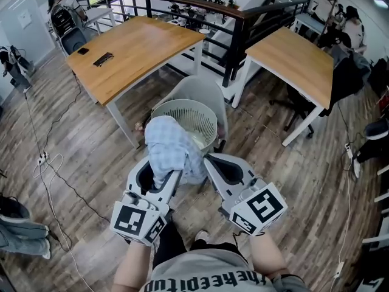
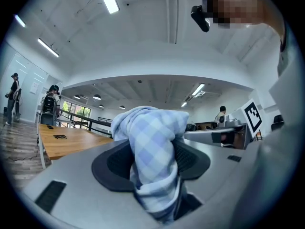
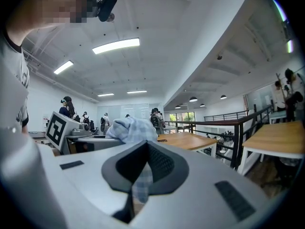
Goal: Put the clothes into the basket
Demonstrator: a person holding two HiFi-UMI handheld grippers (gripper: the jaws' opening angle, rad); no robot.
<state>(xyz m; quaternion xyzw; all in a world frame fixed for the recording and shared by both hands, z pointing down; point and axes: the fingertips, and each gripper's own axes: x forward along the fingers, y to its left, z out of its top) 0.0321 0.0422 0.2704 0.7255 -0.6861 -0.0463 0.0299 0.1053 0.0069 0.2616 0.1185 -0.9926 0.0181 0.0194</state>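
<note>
Checked cloth (image 1: pixel 167 148) hangs at the basket's (image 1: pixel 182 101) near rim, bunched between your left gripper's (image 1: pixel 160 176) clamped jaws, with a thin edge pinched in your right gripper (image 1: pixel 209 161). Carry it past the rim and over the opening, then let go with both together.

Dark block lettering across the person's grey shirt (image 1: pixel 209 280), upside down, cut by the frame edge, not surely readable, square black-and-white marker on left cube (image 1: pixel 129 219), another on right cube (image 1: pixel 266 204), no other legible print.
</note>
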